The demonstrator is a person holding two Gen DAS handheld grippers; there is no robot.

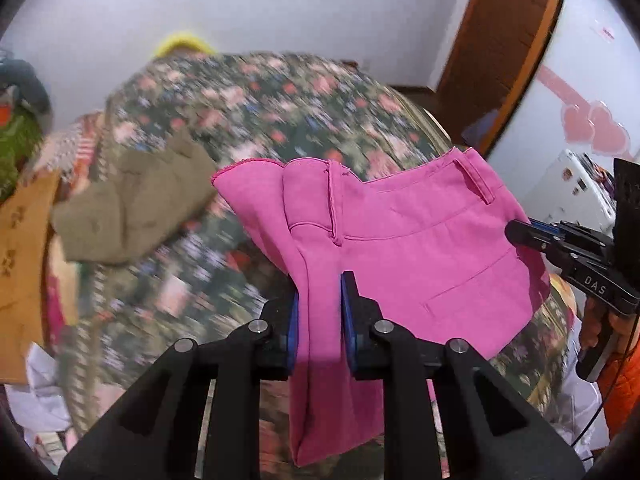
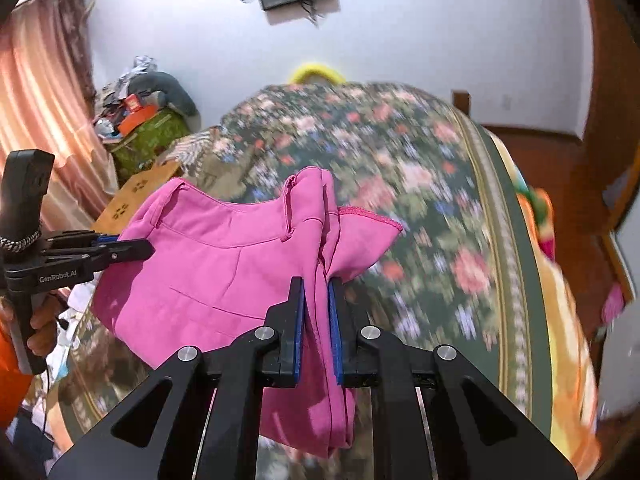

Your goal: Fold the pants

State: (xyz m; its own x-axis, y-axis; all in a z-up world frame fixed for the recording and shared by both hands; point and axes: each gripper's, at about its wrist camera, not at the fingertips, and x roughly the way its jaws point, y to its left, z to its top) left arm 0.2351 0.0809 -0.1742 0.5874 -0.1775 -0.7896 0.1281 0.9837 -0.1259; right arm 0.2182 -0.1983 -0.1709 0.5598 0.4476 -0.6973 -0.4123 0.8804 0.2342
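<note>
Both grippers — left gripper and right gripper — clamp the pink pants above the floral bedspread; best lowered evenly — waistband taut.

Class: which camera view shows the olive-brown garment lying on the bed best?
The left wrist view: the olive-brown garment lies in plain sight on the floral bedspread. The right wrist view shows only a blurred sliver of it behind the pink pants.
</note>
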